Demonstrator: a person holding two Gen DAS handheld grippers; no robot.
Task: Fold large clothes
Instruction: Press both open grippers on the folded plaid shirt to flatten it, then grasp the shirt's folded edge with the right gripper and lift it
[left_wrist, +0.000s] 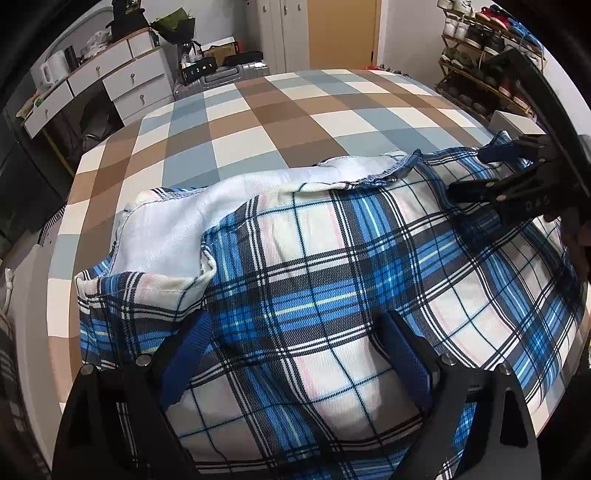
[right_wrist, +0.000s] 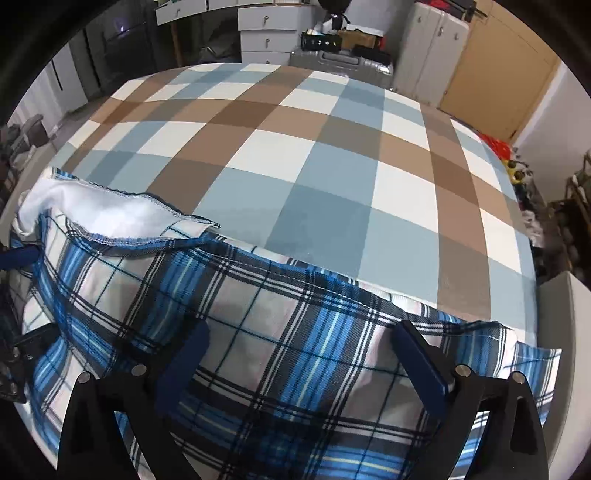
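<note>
A blue, white and black plaid shirt (left_wrist: 332, 258) (right_wrist: 258, 295) lies partly folded on the bed, along its near edge. Its white inner side (left_wrist: 166, 229) (right_wrist: 103, 214) is turned up at the far left. My left gripper (left_wrist: 295, 321) stands open low over the shirt's left part, plaid cloth spread flat between its blue pads (left_wrist: 188, 354). My right gripper (right_wrist: 303, 328) is open the same way over the shirt's right part. In the left wrist view it (left_wrist: 469, 171) shows at the right by the shirt's far hem. One left finger (right_wrist: 18, 255) shows at the right wrist view's left edge.
The bed's brown, blue-grey and white checked sheet (left_wrist: 277, 118) (right_wrist: 295, 147) stretches away beyond the shirt. Past the bed stand a white chest of drawers (left_wrist: 122, 81), a silver suitcase (right_wrist: 340, 61) and a shoe rack (left_wrist: 480, 55).
</note>
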